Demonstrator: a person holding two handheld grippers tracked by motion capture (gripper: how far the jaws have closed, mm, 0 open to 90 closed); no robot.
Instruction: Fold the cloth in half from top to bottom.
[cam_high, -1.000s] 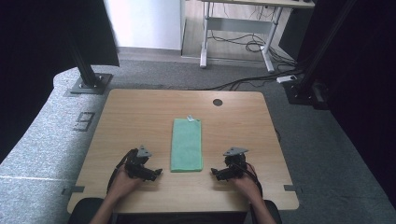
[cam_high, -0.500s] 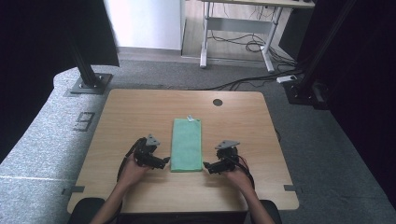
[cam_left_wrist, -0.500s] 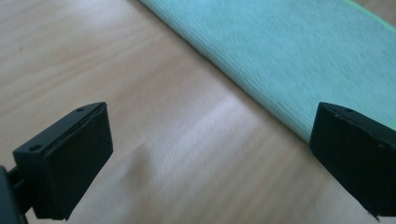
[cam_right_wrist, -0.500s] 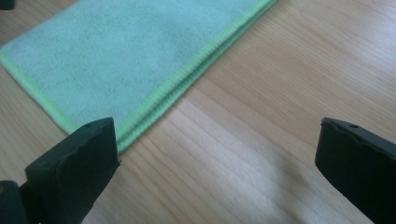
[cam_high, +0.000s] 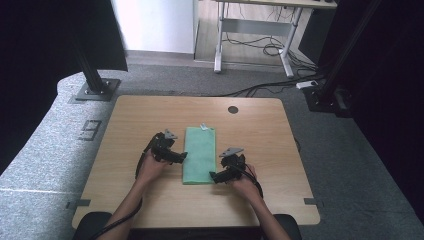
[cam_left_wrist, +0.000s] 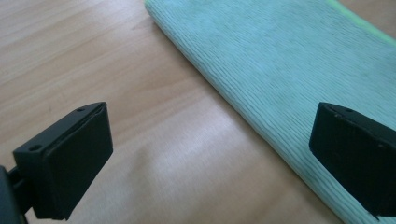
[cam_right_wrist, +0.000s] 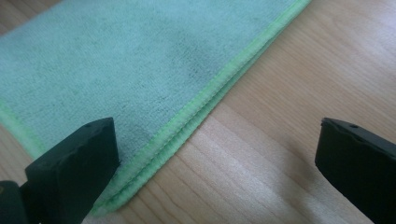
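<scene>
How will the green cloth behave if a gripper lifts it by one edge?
The green cloth is probably floppy: it lies flat, folded, with two stitched edges stacked, so the layers may separate and hang. Its ribbed, fuzzy surface suggests it is light and not slippery. The open right gripper straddles that edge.

Right gripper jaws spread wide, low over the wooden table. Folded green cloth lies flat; its stitched double edge runs diagonally between the jaws. Left jaw sits over the cloth's corner, contact unclear. Right jaw over bare wood.
</scene>
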